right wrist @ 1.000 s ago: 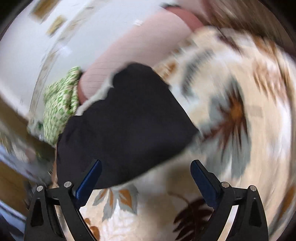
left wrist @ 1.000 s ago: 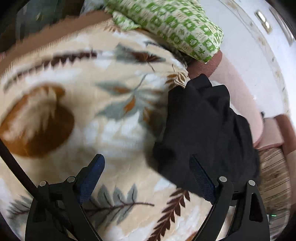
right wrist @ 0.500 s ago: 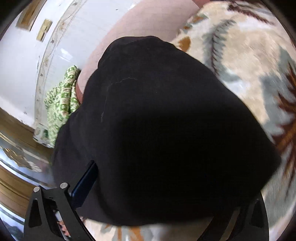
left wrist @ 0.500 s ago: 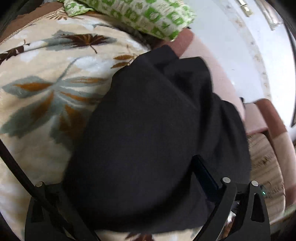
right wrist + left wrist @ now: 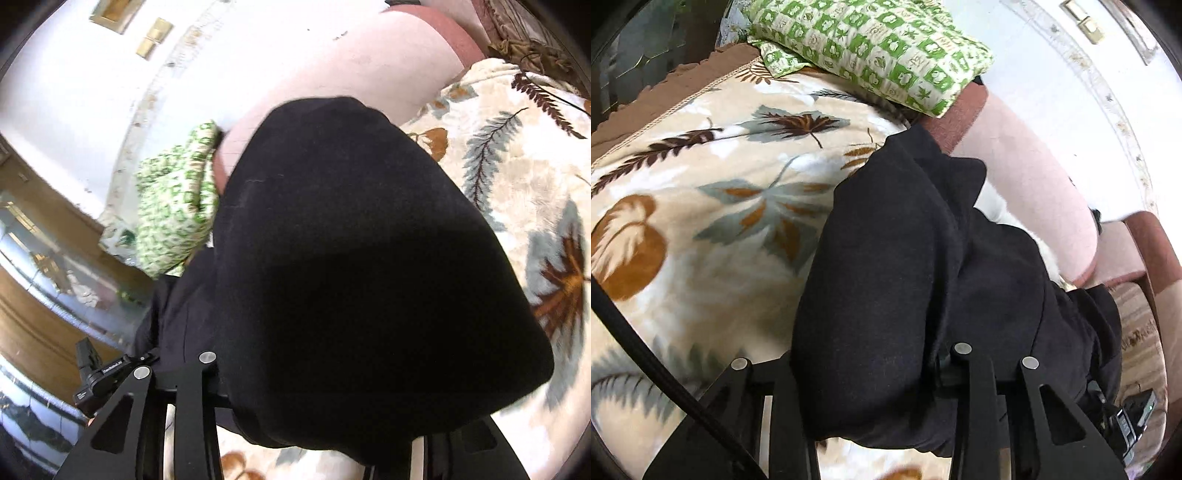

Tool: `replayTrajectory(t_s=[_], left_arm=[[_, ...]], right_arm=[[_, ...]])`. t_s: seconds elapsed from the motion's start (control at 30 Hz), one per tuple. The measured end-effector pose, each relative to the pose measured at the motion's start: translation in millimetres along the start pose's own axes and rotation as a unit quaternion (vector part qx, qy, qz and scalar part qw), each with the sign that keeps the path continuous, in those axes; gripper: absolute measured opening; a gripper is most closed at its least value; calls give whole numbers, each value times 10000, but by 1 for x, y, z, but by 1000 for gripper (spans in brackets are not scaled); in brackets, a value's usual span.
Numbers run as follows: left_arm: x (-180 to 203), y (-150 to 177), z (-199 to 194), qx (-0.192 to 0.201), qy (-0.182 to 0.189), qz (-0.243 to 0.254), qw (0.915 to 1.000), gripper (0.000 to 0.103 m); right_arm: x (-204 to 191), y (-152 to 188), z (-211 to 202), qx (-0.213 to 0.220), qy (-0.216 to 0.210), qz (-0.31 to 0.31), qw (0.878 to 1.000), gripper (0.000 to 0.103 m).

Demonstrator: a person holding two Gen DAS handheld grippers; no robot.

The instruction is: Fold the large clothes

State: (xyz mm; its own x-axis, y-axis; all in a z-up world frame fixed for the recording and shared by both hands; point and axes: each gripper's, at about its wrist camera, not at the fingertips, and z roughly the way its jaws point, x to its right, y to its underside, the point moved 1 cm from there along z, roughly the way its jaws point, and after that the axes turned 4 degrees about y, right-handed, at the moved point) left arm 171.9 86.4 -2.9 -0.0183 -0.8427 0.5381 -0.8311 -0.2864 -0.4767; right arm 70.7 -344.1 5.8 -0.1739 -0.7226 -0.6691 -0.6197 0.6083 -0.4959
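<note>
I see the black garment (image 5: 905, 280) lying on the leaf-print blanket (image 5: 701, 221), filling the lower centre of both wrist views. One second ago both grippers stood clear of it with fingers spread wide; half a second ago the cloth had come in between them. Now the linkages of the left gripper (image 5: 871, 369) are drawn much closer together, and the cloth bunches between them at 6 o'clock. I judge it to be pinching a fold of the garment, though the fingertips themselves are buried in fabric.

In the right view the right gripper (image 5: 317, 406) is covered the same way. Only its left linkage shows at 7 o'clock, shifted inward; the other side is hidden, so I cannot tell its state with certainty.

The green pillow (image 5: 871, 48) sits at 12 o'clock in the left view, just beyond the garment.

Judgement: both edges are being gripped, so the next fold can start once the hold is confirmed.
</note>
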Motion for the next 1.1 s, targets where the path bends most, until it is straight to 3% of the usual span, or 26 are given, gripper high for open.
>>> replayTrajectory(t_s=[0.13,0.2,0.3,0.37,0.47,0.6,0.67,0.8,0.87,0.97,1.1], left_arm=[[-19,28,-9,-202,12,-28,9998,46],[-33,40,-6,-364,-22,-152,9992,53],[-51,51,-16,-380,288,-368,9982,60],[-55,54,-33,-131,234,-327,9991,63],[-55,54,-56,199,26,-76,9998,67],[-32,50,-77,571,-142,551,9967,67],[-11,42,-71,618,-181,853,9943,69],[31,14,-34,658,-178,1116,9914,69],[44,-7,0,567,-542,1192,9898,69],[46,-32,50,481,-1396,1390,9792,69],[23,-55,103,179,-1648,1046,9806,84]], right_arm=[[9,28,-24,-228,222,-130,9994,49],[29,45,-22,-552,566,-71,9968,65],[70,62,-17,-1041,668,682,9900,79],[82,66,-36,-915,579,917,9899,79],[84,71,-73,-511,810,715,9928,80],[67,75,-109,275,1760,-93,9840,81],[44,67,-111,508,1701,-480,9829,81],[-19,51,-75,505,1275,-1403,9806,81],[-40,44,-46,439,1253,-1737,9758,77],[-58,32,6,357,1720,-2232,9588,70],[-47,14,67,138,2190,-2537,9421,69]])
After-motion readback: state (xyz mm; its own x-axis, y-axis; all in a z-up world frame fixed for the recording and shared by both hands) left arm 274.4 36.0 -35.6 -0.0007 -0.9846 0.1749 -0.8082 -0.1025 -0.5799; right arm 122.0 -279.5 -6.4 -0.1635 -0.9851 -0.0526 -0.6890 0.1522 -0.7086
